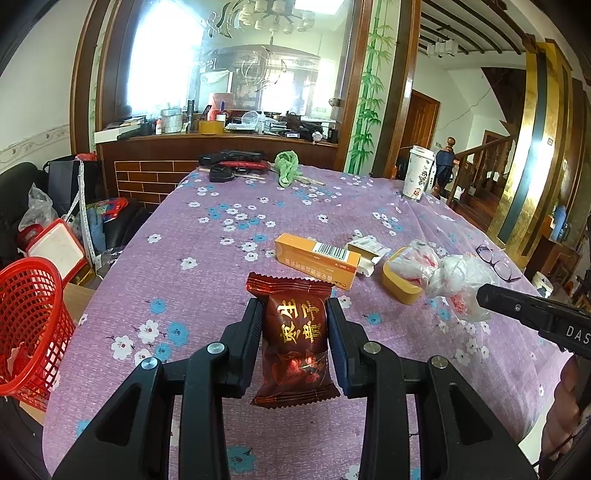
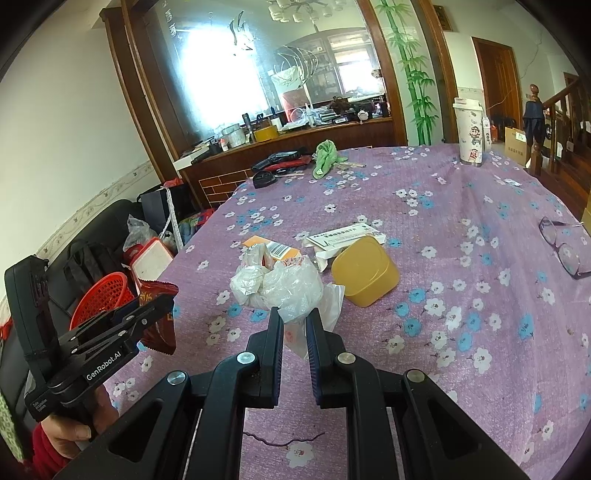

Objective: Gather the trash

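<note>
Snack wrapper, dark red, is clamped upright between the left gripper jaws; right gripper jaws are clenched on a crumpled plastic bag above the worktop.

A lived-in family home: a dining table under a purple floral cloth, a cluttered wooden counter at the far end below etched glass, a chandelier overhead, a wooden staircase far right.

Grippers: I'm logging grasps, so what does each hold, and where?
Left gripper: the dark red snack packet, pinched across its middle. Right gripper: the crumpled white plastic bag, by its near end.
</note>
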Action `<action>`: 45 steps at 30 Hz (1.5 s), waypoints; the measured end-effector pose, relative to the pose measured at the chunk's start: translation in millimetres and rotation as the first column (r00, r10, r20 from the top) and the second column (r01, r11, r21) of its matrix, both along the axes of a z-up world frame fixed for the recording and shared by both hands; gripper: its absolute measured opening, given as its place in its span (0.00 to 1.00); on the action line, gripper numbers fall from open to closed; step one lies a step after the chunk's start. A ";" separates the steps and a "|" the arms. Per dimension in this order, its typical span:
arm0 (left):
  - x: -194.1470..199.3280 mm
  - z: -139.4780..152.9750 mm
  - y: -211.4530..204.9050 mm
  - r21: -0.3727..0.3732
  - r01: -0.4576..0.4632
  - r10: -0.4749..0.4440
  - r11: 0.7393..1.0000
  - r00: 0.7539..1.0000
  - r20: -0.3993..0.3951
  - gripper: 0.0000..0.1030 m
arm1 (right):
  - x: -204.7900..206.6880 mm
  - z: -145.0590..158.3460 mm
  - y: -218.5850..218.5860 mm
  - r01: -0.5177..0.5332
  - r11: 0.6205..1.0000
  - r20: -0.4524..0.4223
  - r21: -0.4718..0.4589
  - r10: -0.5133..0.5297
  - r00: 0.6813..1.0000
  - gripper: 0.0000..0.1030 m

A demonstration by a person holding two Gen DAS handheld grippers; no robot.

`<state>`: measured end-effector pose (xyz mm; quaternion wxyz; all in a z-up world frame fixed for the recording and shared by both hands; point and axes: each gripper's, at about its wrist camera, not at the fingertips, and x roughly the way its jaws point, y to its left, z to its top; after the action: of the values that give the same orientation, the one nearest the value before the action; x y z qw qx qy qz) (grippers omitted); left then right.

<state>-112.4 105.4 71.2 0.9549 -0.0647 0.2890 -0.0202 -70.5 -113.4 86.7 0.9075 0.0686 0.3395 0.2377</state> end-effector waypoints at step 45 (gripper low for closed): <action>-50.3 23.7 126.9 -0.038 -0.284 0.286 0.958 0.956 0.066 0.32 | 13.9 18.2 143.9 -0.303 0.953 -0.055 -0.020 0.302 0.952 0.13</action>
<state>-162.7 232.3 94.9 0.9565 -0.1184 0.2421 0.1115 -56.6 30.4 104.9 0.8522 0.0089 0.3725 0.3672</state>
